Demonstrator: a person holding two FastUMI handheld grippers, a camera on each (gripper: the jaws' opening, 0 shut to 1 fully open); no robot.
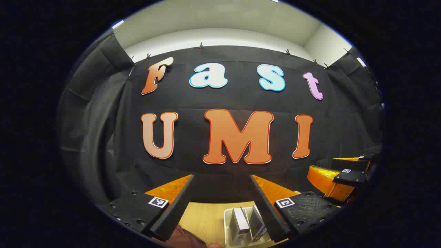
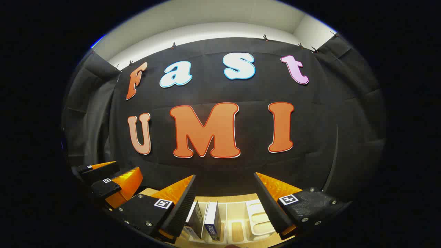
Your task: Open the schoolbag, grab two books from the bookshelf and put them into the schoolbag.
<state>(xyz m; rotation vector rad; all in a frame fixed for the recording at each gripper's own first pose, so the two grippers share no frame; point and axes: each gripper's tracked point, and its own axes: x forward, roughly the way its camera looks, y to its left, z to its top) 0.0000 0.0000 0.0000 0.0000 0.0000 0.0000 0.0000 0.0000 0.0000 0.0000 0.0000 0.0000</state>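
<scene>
Black cloth backs the booth, and below it runs a pale wooden table (image 1: 206, 217) on which a white bookshelf (image 2: 256, 215) stands — a low slotted rack with two books (image 2: 206, 220) upright in it.

Both grippers are raised and aimed at the wall, side by side. The left gripper (image 1: 222, 203) has its fingers spread wide with nothing between them; the right gripper (image 2: 224, 203) is likewise wide apart and empty.

In the left gripper view the books (image 1: 246, 224) sit low and just right of centre, close to the inner face of the right-hand finger. In the right gripper view they stand just inside the left-hand finger, with empty slots of the rack to their right. So the books lie below and ahead of both grippers, roughly between them, spines vertical and covers facing sideways.

A dark reddish thing (image 1: 182, 237) at the bottom edge of the left gripper view may be the schoolbag — I cannot tell whether it is open.

Neither gripper looks clearly nearer; each would have to tip down and straddle a book across its thin side.
</scene>
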